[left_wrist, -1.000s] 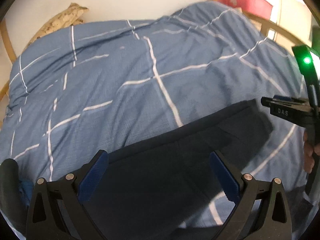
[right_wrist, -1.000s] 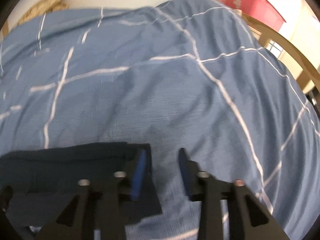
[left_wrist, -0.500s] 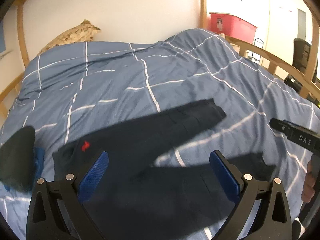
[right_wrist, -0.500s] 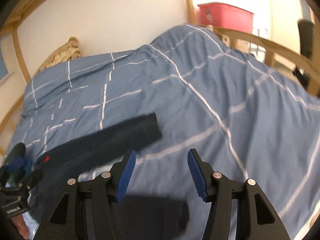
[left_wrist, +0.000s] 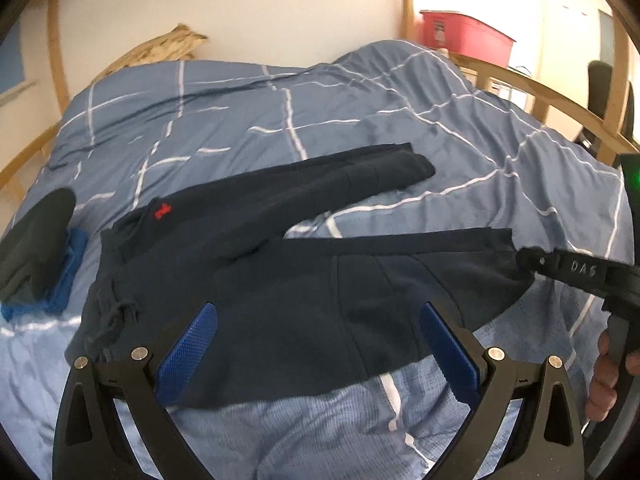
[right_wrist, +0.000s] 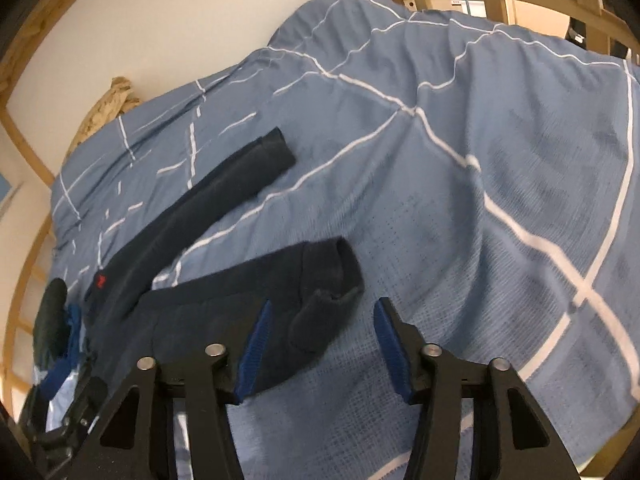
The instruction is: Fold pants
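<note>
Pants (left_wrist: pixel 304 280) lie spread on the bed (left_wrist: pixel 460 128), dark navy, waist toward the left beside a small pile of other clothes (left_wrist: pixel 40 256), the two legs splayed apart in a V toward the right. The far leg (right_wrist: pixel 224 184) runs out flat. The near leg (right_wrist: pixel 320 280) ends in a rumpled cuff that is curled back on itself.

The step in hand looks like laying the garment out before the first fold; nothing is folded yet. Next, I judge, the near leg's cuff wants straightening, then that leg has to be carried over onto the far one so the legs stack. That calls for a firm pinch at the cuff and another near the waist, so the cloth moves as one sheet.

The left gripper (left_wrist: pixel 316 356) hovers above the seat of the pants with its fingers (left_wrist: pixel 188 348) spread wide, and nothing is between them but air.

The right gripper (right_wrist: pixel 320 340) hangs over the near cuff. Its fingers (right_wrist: pixel 254 344) are moderately apart and closing, with the curled cuff seen between them, but the pads do not press on it. Neither gripper has hold of anything.
</note>
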